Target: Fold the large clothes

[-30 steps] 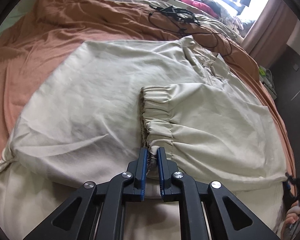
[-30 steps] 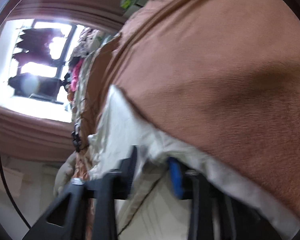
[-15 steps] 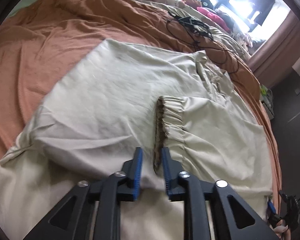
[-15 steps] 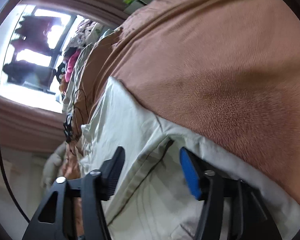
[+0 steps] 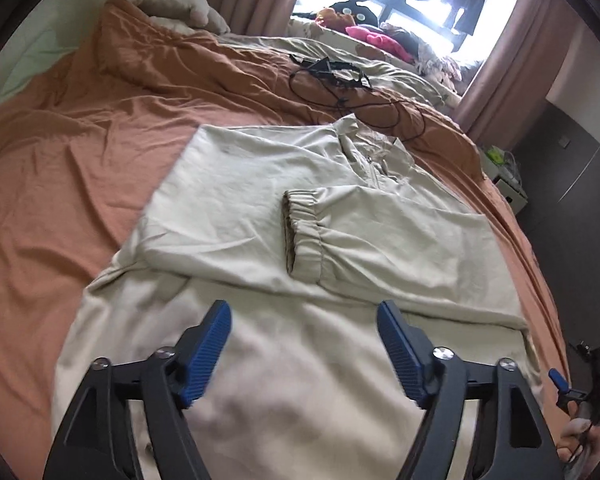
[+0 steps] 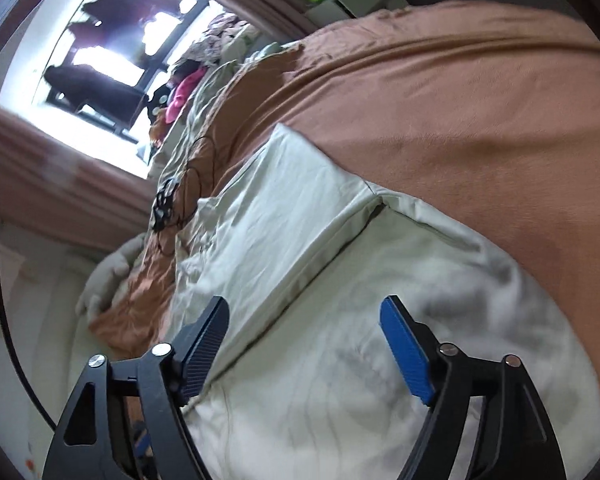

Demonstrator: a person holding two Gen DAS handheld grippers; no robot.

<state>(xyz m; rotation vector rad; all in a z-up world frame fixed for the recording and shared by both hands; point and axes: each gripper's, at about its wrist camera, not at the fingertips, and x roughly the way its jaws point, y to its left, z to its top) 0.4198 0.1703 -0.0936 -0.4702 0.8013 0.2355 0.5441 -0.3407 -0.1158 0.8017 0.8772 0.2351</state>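
jacket (image 5: 236, 216) flat on bed; l tongs (image 5: 304, 320), r tongs (image 6: 304, 316) angled down, opening, empty.

A plain cream jacket (image 5: 260, 208) lies on a rust-orange bedsheet (image 5: 80, 152); tool pads (image 5: 204, 352) are blue.

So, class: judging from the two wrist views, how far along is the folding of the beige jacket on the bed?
Done: the beige jacket lies flat on the orange bedsheet, one sleeve folded across its front, with the elastic cuff near the middle. In hand: nothing. The left gripper and right gripper hover above the cloth, jaws opening, nothing between them. Left: the lower part nearest the grippers looks unfolded; the other sleeve's state is unclear.
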